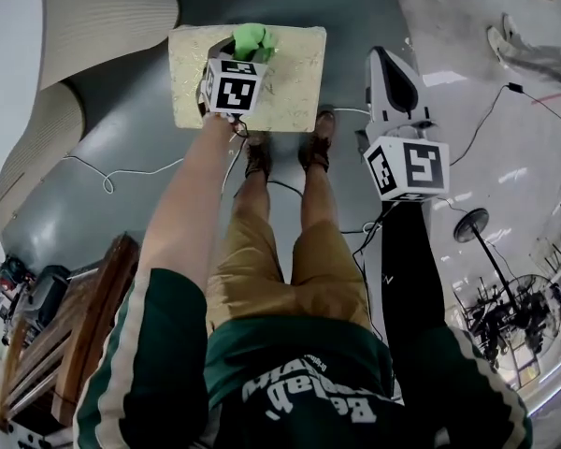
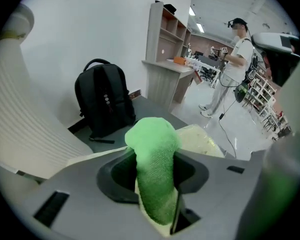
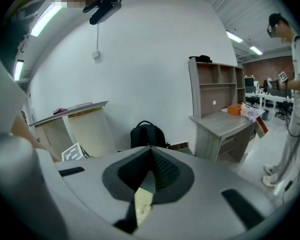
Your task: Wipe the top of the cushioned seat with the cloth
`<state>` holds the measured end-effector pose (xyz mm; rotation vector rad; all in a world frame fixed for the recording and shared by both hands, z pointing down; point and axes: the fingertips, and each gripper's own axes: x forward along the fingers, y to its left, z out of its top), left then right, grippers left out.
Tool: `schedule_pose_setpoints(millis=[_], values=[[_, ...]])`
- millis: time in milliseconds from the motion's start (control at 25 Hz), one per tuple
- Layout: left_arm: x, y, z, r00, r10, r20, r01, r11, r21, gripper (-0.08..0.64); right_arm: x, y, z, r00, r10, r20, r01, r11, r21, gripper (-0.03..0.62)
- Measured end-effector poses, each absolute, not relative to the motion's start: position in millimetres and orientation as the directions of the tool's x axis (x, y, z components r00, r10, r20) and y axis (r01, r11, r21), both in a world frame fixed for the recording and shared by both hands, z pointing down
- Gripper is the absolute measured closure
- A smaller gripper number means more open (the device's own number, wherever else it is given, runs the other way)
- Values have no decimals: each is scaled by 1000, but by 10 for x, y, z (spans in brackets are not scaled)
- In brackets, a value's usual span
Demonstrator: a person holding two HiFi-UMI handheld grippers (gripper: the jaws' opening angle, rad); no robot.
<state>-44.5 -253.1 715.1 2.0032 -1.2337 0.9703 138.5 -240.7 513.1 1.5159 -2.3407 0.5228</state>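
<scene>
The cushioned seat (image 1: 280, 82) is a pale yellow square block on the grey floor in front of the person's feet. My left gripper (image 1: 250, 52) hangs over its far middle, shut on a bright green cloth (image 1: 254, 39). In the left gripper view the green cloth (image 2: 155, 174) is pinched upright between the jaws, with the seat (image 2: 202, 139) showing behind it. My right gripper (image 1: 391, 73) is held off the seat's right side, jaws shut with nothing between them; in its own view the right gripper (image 3: 151, 170) points toward the wall.
A black backpack (image 2: 104, 104) leans by the white wall near a ribbed curved panel (image 2: 25, 134). A wooden desk with shelves (image 2: 167, 69) stands further back, and another person (image 2: 235, 64) beyond it. Cables (image 1: 112, 171) trail over the floor. A wooden piece (image 1: 75, 335) sits lower left.
</scene>
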Motion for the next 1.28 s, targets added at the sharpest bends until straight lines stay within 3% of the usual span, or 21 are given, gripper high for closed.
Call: schedule_pose_setpoints(millis=[320, 440, 680, 1040, 1280], values=[[-1801, -2570, 7179, 155, -517, 842, -966, -257, 20, 393, 956, -2472, 5113, -436, -787, 436, -897, 423, -132, 584], [-2222, -2567, 7203, 81, -510, 857, -990, -138, 11, 393, 894, -2484, 5096, -441, -784, 436, -893, 432, -127, 584], [-2297, -2548, 7192, 50, -518, 854, -996, -93, 2, 396, 871, -2488, 5066, -442, -785, 433, -892, 435, -123, 584], [-1104, -2600, 6502, 214, -653, 726, -970, -228, 81, 399, 996, -2418, 5035, -431, -797, 422, -900, 417, -131, 584], [97, -2150, 6561, 362, -585, 725, -929, -295, 225, 399, 1117, -2335, 5080, -425, -800, 424, -904, 402, -147, 584]])
